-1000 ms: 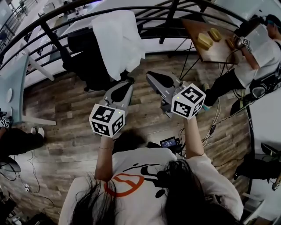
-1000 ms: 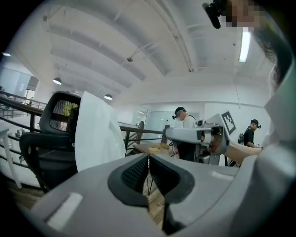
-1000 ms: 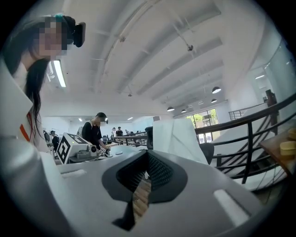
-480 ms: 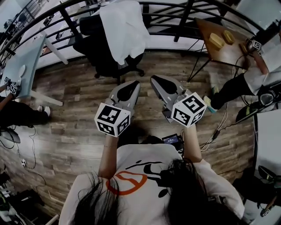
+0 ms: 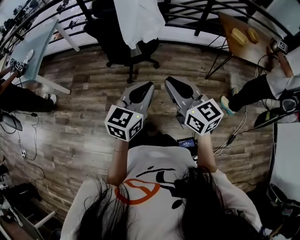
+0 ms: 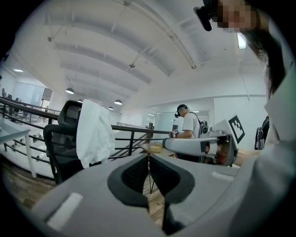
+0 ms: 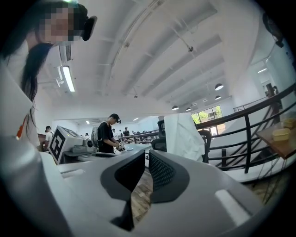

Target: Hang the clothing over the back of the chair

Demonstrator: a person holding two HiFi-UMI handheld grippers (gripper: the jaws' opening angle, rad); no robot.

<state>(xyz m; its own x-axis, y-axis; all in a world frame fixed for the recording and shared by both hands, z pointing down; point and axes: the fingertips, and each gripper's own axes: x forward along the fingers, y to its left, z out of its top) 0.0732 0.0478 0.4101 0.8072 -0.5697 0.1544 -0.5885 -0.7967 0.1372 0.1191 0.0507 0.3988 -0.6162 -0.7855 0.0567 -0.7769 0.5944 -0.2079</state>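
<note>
A white garment (image 5: 138, 18) hangs draped over the back of a black office chair (image 5: 123, 44) at the top of the head view. It covers the backrest and falls toward the seat. My left gripper (image 5: 144, 86) and right gripper (image 5: 169, 80) are held side by side over the wood floor, well short of the chair, both shut with nothing in them. In the left gripper view the garment (image 6: 95, 134) hangs on the chair (image 6: 69, 115) to the left of the closed gripper (image 6: 148, 156). In the right gripper view the garment (image 7: 184, 134) stands beyond the shut gripper (image 7: 147, 153).
A black railing (image 5: 199, 11) runs behind the chair. A wooden table (image 5: 234, 44) with yellow blocks stands at the upper right beside a person (image 5: 274, 82). A grey desk (image 5: 30, 47) and another person (image 5: 16, 96) are at left. Cables (image 5: 232, 133) lie on the floor.
The chair and garment have slid toward the top of the head view, farther from me. Both grippers stay shut and empty, held close to my chest.
</note>
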